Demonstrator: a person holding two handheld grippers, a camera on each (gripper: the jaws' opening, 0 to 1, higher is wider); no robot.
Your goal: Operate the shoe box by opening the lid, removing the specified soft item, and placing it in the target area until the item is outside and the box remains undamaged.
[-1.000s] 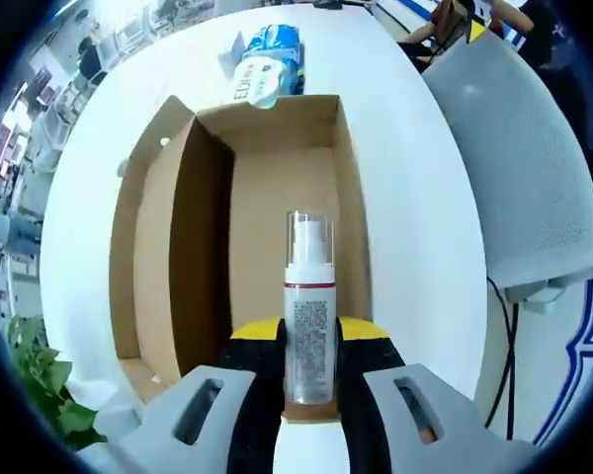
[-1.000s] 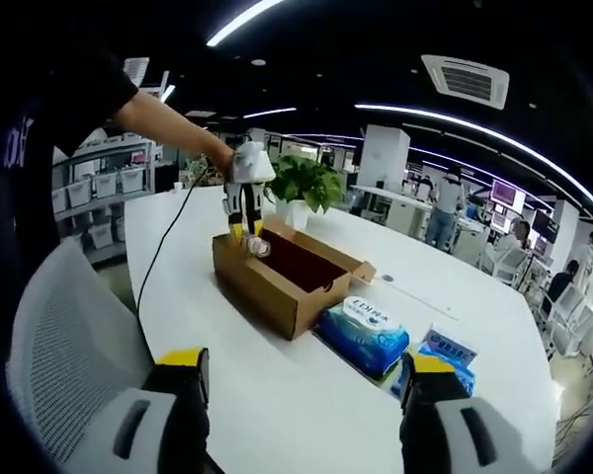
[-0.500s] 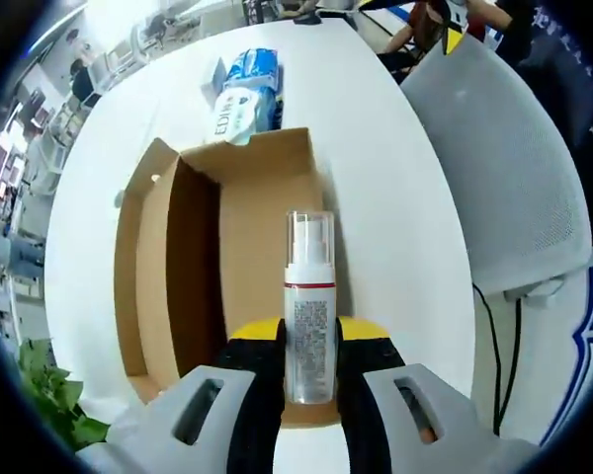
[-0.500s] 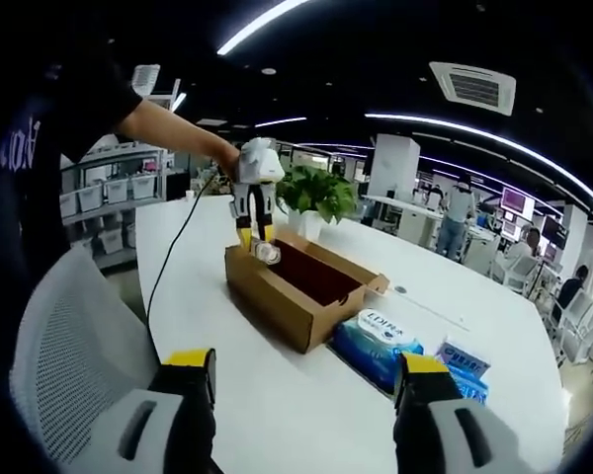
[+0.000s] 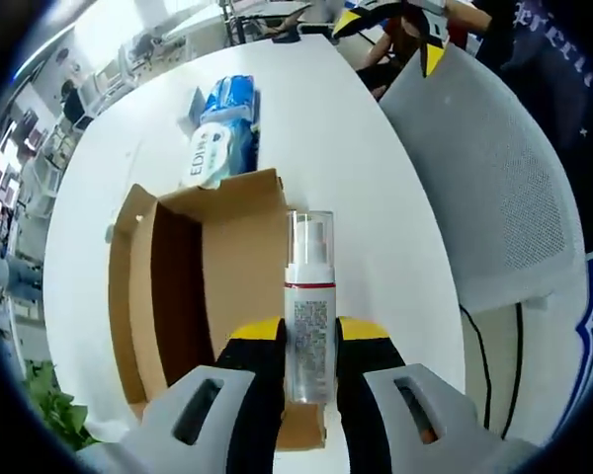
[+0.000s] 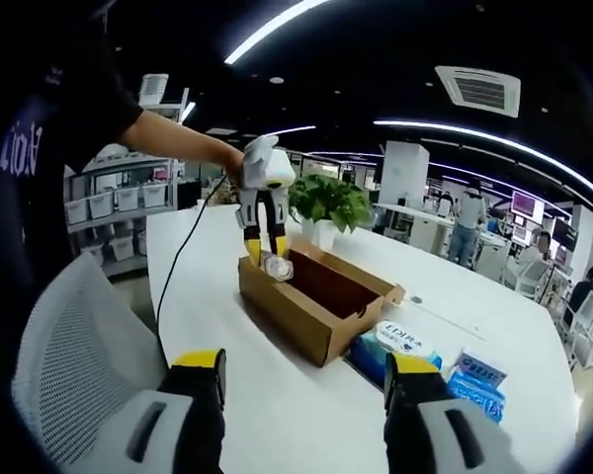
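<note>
Gripping a pump bottle (image 5: pixel 309 326) above the shoe box (image 5: pixel 203 296), left gripper (image 5: pixel 309 348); right gripper (image 6: pixel 301 367) jaws spread, empty.

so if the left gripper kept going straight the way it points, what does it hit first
Likely the box: the left gripper, shut on the bottle, points down over its near end, close to the table-side wall. Depth is unclear.
</note>
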